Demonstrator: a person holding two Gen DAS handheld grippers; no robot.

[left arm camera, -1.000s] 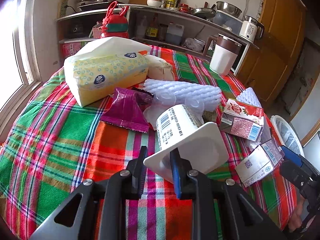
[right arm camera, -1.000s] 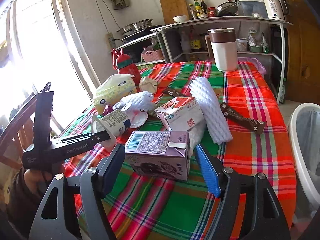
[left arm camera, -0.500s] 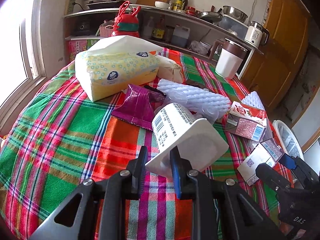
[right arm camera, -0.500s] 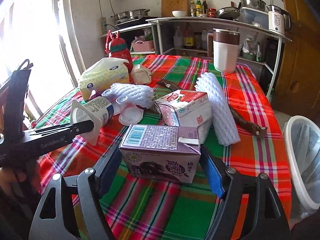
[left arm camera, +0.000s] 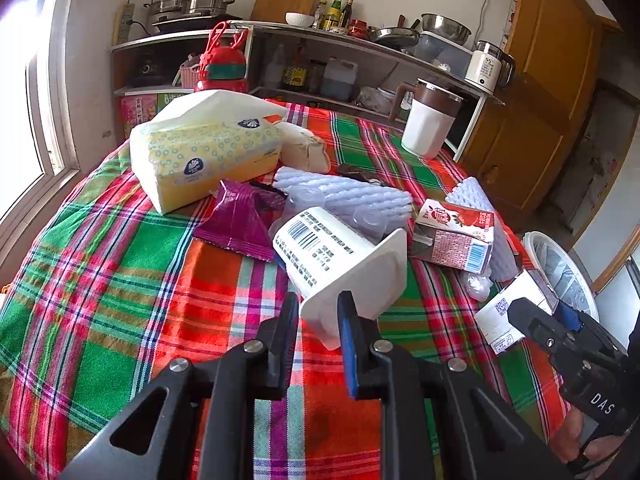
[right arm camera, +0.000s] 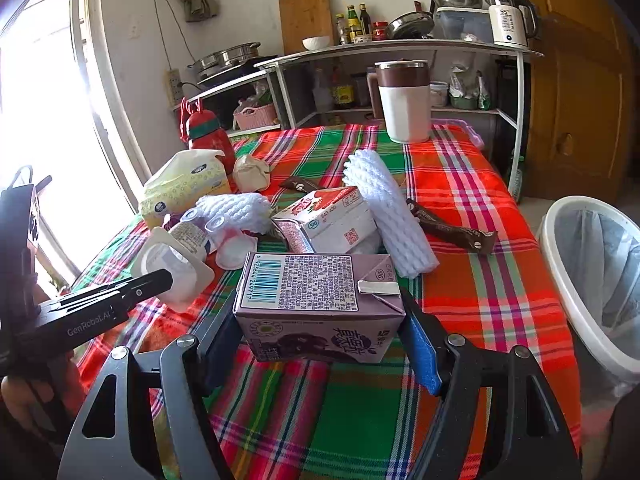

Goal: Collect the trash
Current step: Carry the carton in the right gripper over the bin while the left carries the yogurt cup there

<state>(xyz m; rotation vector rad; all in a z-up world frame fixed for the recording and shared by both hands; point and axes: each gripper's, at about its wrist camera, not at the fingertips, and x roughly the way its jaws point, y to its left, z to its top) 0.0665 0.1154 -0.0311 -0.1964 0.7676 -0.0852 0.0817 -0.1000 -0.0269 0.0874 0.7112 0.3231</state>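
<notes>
left gripper [left arm camera: 316, 320]: jaws nearly closed, pinching the rim flange of the white plastic yogurt cup with a barcode label [left arm camera: 340, 256]; cup lies on its side, mouth toward the camera, and whether it is lifted off the cloth I can't tell.
right gripper [right arm camera: 320, 336]: jaws wide and closing around the purple rectangular drink carton [right arm camera: 316, 300]; carton sits between the fingers with the pads at or near its short ends, firm contact not clear.
bin: white round plastic waste bin with a translucent liner [right arm camera: 592, 280] stands beside the table on the right; what is inside can't be made out.
done: as far as the frames show, nothing has reached the bin; two items are being picked up.
left on table: red-and-white strawberry milk carton [right arm camera: 332, 220], two white foam-net fruit sleeves [right arm camera: 388, 216], brown snack-bar wrapper [right arm camera: 452, 232], magenta foil snack packet [left arm camera: 240, 224], small clear plastic cups [right arm camera: 232, 240], crumpled beige paper bag [right arm camera: 250, 172].
probably not trash: yellow soft tissue pack [left arm camera: 204, 152], white mug with brown lid [right arm camera: 404, 100], red bottle [right arm camera: 208, 132].
surface: red-green plaid tablecloth [right arm camera: 460, 184].
progress: early, my estimate; most of the litter is uncollected.
next: carry cup and purple carton to the bin, then repeat.
</notes>
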